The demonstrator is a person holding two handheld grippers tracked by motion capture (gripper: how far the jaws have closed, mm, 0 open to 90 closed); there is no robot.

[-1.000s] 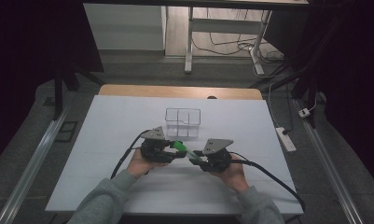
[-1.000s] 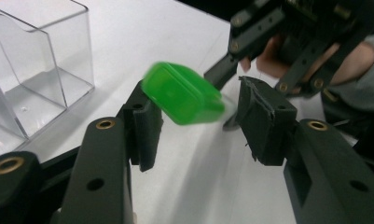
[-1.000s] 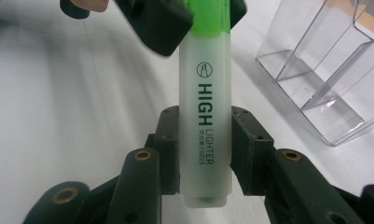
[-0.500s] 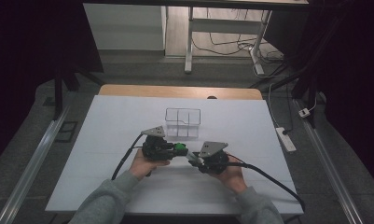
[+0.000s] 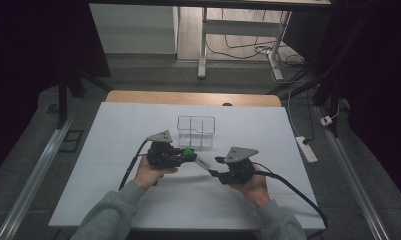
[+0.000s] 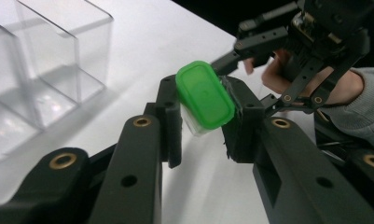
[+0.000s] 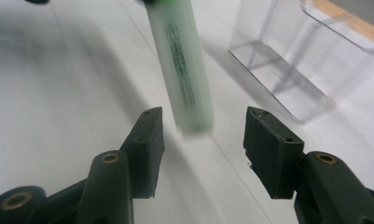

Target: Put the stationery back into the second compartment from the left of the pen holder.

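Observation:
A pale green tube (image 7: 182,79) with a bright green cap (image 6: 204,99) hangs just above the white table. My left gripper (image 6: 205,123) is shut on its capped end, the pads pressing both sides. In the high view the left gripper (image 5: 190,154) sits left of centre and the tube (image 5: 203,162) slants down to the right. My right gripper (image 7: 203,135) is open; its jaws have just been opening. The tube's lower end lies between them without touching either pad. In the high view the right gripper (image 5: 214,168) is just right of the tube's tip.
A clear plastic box with compartments (image 5: 196,131) stands on the white table (image 5: 288,150) just behind the grippers, and also shows in the gripper views (image 6: 45,60) (image 7: 287,70). A cable trails from each gripper toward the near edge.
The right gripper's jaws have spread and let go of the tube's end, and that hand has drawn slightly right. The left gripper has closed on the capped end.

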